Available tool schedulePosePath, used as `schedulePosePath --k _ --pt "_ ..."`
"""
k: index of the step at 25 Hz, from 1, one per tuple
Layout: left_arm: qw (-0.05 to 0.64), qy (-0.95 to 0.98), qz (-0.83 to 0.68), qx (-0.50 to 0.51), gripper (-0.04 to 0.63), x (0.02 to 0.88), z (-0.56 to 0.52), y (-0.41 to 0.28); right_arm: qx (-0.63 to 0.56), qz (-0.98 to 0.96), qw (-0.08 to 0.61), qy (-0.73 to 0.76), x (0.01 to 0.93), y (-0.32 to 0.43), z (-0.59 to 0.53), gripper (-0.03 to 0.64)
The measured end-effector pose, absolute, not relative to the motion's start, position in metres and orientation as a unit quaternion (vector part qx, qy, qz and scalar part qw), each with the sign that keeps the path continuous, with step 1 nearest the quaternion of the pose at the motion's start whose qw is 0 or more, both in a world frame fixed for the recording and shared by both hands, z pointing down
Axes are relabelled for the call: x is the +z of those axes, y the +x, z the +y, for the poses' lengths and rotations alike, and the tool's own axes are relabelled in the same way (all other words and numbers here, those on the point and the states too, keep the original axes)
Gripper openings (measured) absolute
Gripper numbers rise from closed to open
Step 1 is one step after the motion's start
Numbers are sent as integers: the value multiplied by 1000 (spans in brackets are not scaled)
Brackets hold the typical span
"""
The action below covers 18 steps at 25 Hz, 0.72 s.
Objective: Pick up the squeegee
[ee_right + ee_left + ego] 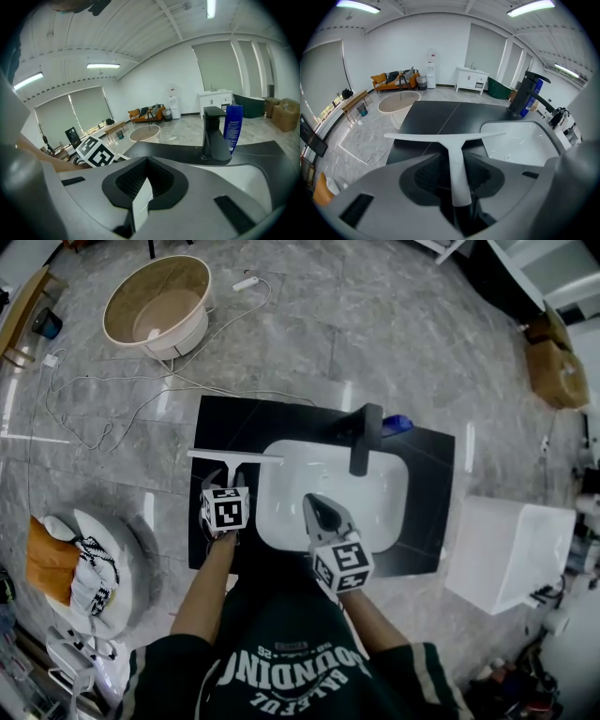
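The white T-shaped squeegee [234,457] lies on the black countertop [281,418], just left of the white sink [384,484]. Its blade is on the far side and its handle points toward me. My left gripper [228,482] is tilted down over that handle. In the left gripper view the squeegee [450,138] runs its handle between the jaws of the left gripper [457,173]. The jaws stand open, with a gap on each side of the handle. My right gripper [317,504] hovers over the sink's near side with its tips together. In its own view the right gripper [146,161] shows a thin white strip between the jaws that I cannot identify.
A black faucet [364,439] and a blue bottle [397,424] stand at the sink's far rim. On the floor are a round tub [157,304], loose cable [103,409], a white box [511,554] to the right and a basket of clothes [84,568] to the left.
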<state>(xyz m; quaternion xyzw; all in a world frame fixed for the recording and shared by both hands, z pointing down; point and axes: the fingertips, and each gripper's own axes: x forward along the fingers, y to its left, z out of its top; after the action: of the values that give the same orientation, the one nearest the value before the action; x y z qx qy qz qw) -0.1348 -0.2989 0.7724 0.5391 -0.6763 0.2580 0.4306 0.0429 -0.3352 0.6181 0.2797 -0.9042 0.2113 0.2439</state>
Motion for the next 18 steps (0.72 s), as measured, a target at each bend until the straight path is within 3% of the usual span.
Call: schedulePosePath --k 4,18 --pt "417 538 -682 267 77 772 -300 -133 214 -905 236 284 615 44 -335 0" --pt "412 541 -693 239 72 742 -285 -139 202 -910 226 282 602 44 -326 0"
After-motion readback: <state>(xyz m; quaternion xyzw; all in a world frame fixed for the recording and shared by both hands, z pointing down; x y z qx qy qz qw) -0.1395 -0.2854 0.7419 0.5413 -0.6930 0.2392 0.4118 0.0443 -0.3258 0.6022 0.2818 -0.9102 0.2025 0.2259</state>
